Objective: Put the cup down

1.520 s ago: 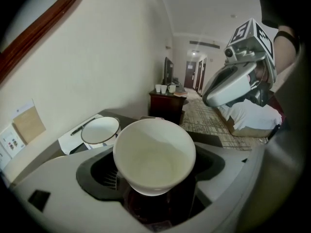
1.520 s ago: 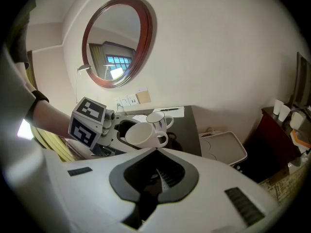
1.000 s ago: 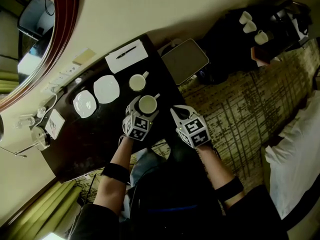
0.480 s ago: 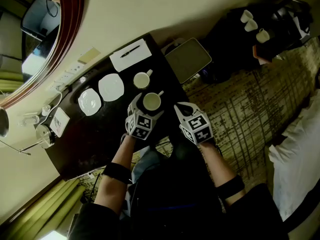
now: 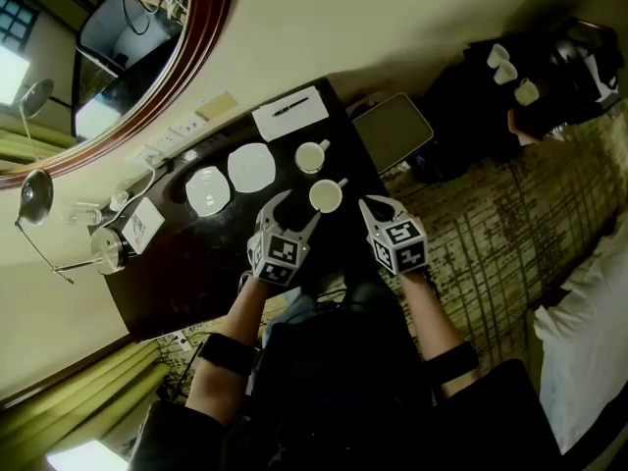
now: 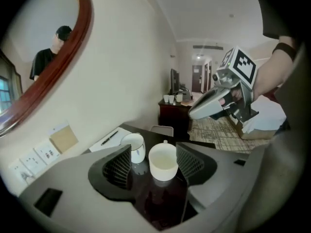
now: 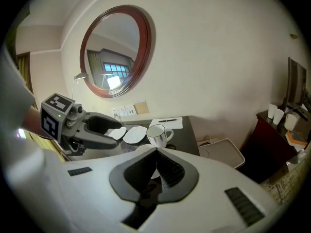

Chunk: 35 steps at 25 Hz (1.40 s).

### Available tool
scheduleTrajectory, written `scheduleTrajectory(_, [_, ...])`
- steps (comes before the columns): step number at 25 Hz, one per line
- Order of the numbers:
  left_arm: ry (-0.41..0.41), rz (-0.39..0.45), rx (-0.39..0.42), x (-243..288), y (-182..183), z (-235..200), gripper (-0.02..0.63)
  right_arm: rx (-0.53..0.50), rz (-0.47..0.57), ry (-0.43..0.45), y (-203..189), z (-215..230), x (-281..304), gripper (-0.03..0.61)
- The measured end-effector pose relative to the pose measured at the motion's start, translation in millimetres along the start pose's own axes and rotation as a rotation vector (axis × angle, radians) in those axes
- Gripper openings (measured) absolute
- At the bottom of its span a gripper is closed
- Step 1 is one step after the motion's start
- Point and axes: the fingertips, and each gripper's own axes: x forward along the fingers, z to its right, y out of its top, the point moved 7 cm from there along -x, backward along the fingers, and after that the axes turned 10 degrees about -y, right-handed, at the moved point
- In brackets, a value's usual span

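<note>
Found the cup [image 5: 325, 196] upright on the table [image 5: 196, 253], close to its right edge and just in front of a second cup [image 5: 311, 156]. Held the left gripper [image 5: 297, 209] behind it, jaws apart though just narrowed, pads clear of both sides, cup framed in the gap. Held the right gripper [image 5: 376, 204] pinched together and empty by that same edge, carpet [image 5: 471, 214] open beyond. Saw saucers [image 5: 208, 190] further left, paper [image 5: 290, 113] at the far corner, bare tabletop toward the near left.

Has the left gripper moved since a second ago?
Yes: left gripper drew back from the second cup; its jaws, just closing, no longer hold the cup.
</note>
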Motion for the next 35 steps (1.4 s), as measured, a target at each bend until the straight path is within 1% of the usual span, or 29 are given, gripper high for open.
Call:
scheduleTrajectory(1, [0.035,0.015,-0.022,-13.0,7.2,-1.8,0.254,0.0,0.005,-0.002,1.3,-1.8,-0.2,0.0])
scheduleTrajectory(3, [0.094,0.041,-0.067,-35.3,15.4,-7.4,0.198,0.001,0.011,0.002,8.9,-8.6,-0.8,0.0])
scheduleTrajectory(5, [0.143,0.057,-0.096,-52.4,12.8,-15.5,0.125,-0.007,0.016,0.009,13.9,-14.5,1.9,0.0])
scheduleTrajectory(7, [0.182,0.069,-0.126,-68.0,4.7,-23.8,0.011,-0.025,0.02,0.015,14.4,-19.4,6.6,0.0])
scheduleTrajectory(8, [0.195,0.074,-0.153,-76.5,1.5,-26.3,0.0,-0.031,0.021,0.02,16.3,-23.9,7.3,0.0])
scheduleTrajectory(10, [0.211,0.087,-0.208,-92.9,-4.3,-29.3,0.0,-0.042,0.02,0.029,21.3,-34.0,7.3,0.0])
scheduleTrajectory(13, [0.245,0.106,-0.256,-115.1,-17.0,-33.9,0.0,-0.063,0.017,0.035,21.2,-43.2,10.5,0.0])
scheduleTrajectory(17, [0.3,0.115,-0.375,-144.6,-35.6,-39.1,0.0,-0.085,0.018,0.063,23.8,-60.0,12.3,0.0])
scheduleTrajectory(23, [0.434,0.108,-0.465,-184.7,-69.8,-49.1,0.0,-0.122,0.011,0.111,24.5,-89.3,14.6,0.0])
scheduleTrajectory(27, [0.469,0.118,-0.551,-205.7,-88.7,-52.4,0.0,-0.159,0.002,0.144,25.2,-108.1,20.7,0.0])
scheduleTrajectory(31, [0.5,0.132,-0.593,-218.3,-99.9,-56.0,0.0,-0.186,0.003,0.181,31.4,-127.4,22.6,0.0])
scheduleTrajectory(33, [0.51,0.124,-0.59,-219.7,-102.3,-55.6,0.0,-0.192,-0.002,0.191,32.0,-132.6,22.2,0.0])
scheduleTrajectory(35, [0.52,0.11,-0.567,-219.7,-101.0,-54.6,0.0,-0.197,-0.008,0.192,30.6,-133.5,22.7,0.0])
